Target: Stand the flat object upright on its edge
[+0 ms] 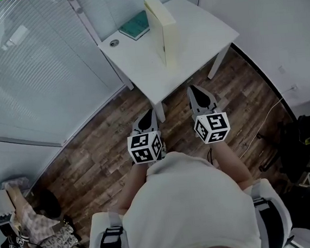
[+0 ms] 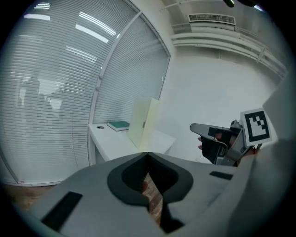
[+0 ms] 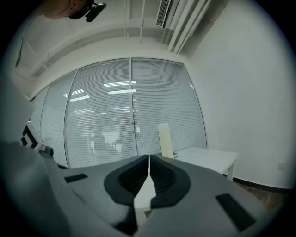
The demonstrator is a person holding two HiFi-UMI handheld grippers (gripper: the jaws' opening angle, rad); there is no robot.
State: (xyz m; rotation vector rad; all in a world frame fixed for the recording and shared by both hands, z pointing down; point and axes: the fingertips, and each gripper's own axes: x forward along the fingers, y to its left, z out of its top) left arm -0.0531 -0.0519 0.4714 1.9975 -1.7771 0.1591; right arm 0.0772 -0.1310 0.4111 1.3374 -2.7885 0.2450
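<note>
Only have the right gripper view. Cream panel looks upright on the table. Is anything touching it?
Observer: No. In the head view the cream panel stands on its edge on the white table. The left hand-held gripper and right hand-held gripper are both off the table, over the wood floor.
Operator: Anything else on the table?
Observer: A teal book lies flat at the far side, towards the blinds.
Operator: Left jaws?
Observer: The left gripper view shows them together, with nothing between them.
</note>
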